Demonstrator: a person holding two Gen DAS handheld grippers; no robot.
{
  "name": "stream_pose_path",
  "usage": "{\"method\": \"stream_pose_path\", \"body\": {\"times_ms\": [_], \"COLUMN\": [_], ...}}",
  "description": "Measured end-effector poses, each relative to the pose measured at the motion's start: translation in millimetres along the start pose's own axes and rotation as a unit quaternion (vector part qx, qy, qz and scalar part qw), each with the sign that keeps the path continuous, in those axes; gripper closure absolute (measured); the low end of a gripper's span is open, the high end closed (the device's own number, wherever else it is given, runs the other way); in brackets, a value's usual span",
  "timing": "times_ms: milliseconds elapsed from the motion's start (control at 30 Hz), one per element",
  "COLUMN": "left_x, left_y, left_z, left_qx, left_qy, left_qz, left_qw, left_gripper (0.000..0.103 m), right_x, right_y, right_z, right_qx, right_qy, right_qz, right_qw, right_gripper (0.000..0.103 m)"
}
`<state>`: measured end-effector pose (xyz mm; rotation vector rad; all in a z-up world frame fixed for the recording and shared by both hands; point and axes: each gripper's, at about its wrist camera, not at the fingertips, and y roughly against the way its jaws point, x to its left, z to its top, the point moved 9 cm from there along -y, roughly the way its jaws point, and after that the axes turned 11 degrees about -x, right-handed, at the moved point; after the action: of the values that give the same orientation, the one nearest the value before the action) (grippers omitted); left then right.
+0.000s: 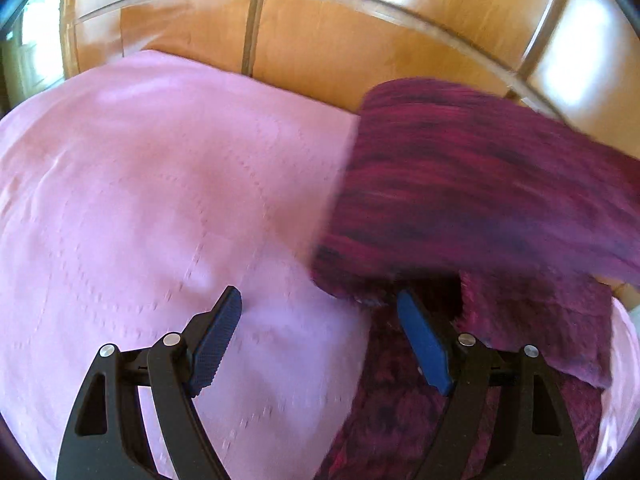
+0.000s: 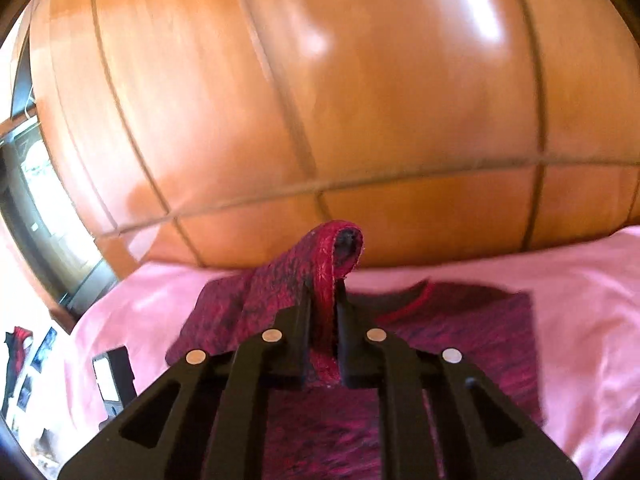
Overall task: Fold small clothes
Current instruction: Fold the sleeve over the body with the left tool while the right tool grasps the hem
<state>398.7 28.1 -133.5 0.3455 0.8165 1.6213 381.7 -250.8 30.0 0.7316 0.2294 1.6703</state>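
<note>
A dark red and black mottled garment (image 2: 460, 328) lies on a pink bedsheet (image 2: 580, 280). My right gripper (image 2: 324, 296) is shut on a fold of the garment (image 2: 328, 264) and holds it lifted above the rest. In the left wrist view the lifted part of the garment (image 1: 480, 184) hangs blurred over the right side, with more of it flat below (image 1: 400, 420). My left gripper (image 1: 320, 300) is open and empty, its left finger over the sheet (image 1: 140, 200), its right finger over the garment's edge.
A glossy wooden wardrobe (image 2: 320, 100) stands just behind the bed; it also shows in the left wrist view (image 1: 340, 40). A small black and white device (image 2: 112, 380) lies on the sheet at the left. A window (image 2: 44, 200) is at far left.
</note>
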Motion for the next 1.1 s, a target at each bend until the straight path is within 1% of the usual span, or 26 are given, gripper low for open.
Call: {"method": "stream_pose_path", "body": {"times_ms": [100, 167, 200, 267, 333, 400, 433, 500, 567, 600, 667, 700, 733, 767, 833, 867, 933, 1033, 1100], "left_x": [-3, -3, -3, -4, -5, -5, -5, -5, -5, -5, -4, -2, 0, 1, 7, 10, 12, 11, 5], "left_y": [-7, -8, -7, -6, -6, -7, -7, -6, -5, -1, 6, 14, 21, 26, 37, 38, 36, 23, 11], "left_z": [4, 5, 4, 1, 0, 0, -1, -1, -1, -2, -2, -3, -4, -2, 9, 14, 28, 45, 55], "left_qx": [-0.001, 0.0, -0.003, -0.004, -0.005, -0.004, -0.003, -0.002, 0.002, 0.004, 0.006, 0.009, 0.01, 0.009, 0.002, 0.0, 0.008, 0.019, 0.027], "left_qy": [-0.008, -0.008, -0.012, -0.025, -0.03, -0.032, -0.035, -0.04, -0.037, -0.03, -0.019, -0.008, 0.007, 0.016, 0.04, 0.048, 0.076, 0.105, 0.12], "left_qz": [0.016, 0.015, 0.015, 0.017, 0.018, 0.018, 0.018, 0.019, 0.015, 0.006, -0.013, -0.033, -0.056, -0.069, -0.101, -0.11, -0.137, -0.161, -0.179], "left_qw": [0.9998, 0.9999, 0.9998, 0.9995, 0.9994, 0.9993, 0.9992, 0.999, 0.9992, 0.9995, 0.9997, 0.9994, 0.9984, 0.9975, 0.9941, 0.9928, 0.9877, 0.9811, 0.976], "left_gripper": [0.024, 0.023, 0.023, 0.023, 0.023, 0.023, 0.023, 0.023, 0.024, 0.026, 0.027, 0.027, 0.027, 0.027, 0.027, 0.027, 0.027, 0.027, 0.027], "right_x": [-37, -69, -89, -117, -144, -161, -169, -171, -169, -168, -163, -162, -162, -160, -159, -158, -151, -135, -121], "right_y": [12, 12, 8, -1, -14, -24, -28, -29, -27, -26, -21, -21, -22, -20, -8, -1, 6, 12, 11], "right_z": [3, -8, -21, -44, -81, -112, -126, -132, -132, -132, -132, -130, -129, -130, -122, -119, -111, -102, -97], "right_qx": [-0.013, -0.001, 0.015, 0.049, 0.094, 0.125, 0.133, 0.124, 0.125, 0.127, 0.131, 0.132, 0.13, 0.127, 0.111, 0.104, 0.089, 0.072, 0.065], "right_qy": [-0.008, -0.02, -0.031, -0.048, -0.07, -0.097, -0.114, -0.112, -0.104, -0.101, -0.104, -0.106, -0.108, -0.108, -0.105, -0.103, -0.096, -0.062, -0.042], "right_qz": [-0.041, -0.072, -0.091, -0.112, -0.137, -0.147, -0.147, -0.145, -0.149, -0.15, -0.142, -0.137, -0.134, -0.134, -0.135, -0.137, -0.137, -0.139, -0.132], "right_qw": [0.999, 0.997, 0.995, 0.991, 0.984, 0.976, 0.973, 0.975, 0.975, 0.975, 0.976, 0.976, 0.976, 0.977, 0.979, 0.98, 0.982, 0.986, 0.988], "right_gripper": [0.094, 0.095, 0.095, 0.095, 0.095, 0.095, 0.095, 0.095, 0.094, 0.094, 0.092, 0.091, 0.084, 0.075, 0.065, 0.063, 0.061, 0.061, 0.061]}}
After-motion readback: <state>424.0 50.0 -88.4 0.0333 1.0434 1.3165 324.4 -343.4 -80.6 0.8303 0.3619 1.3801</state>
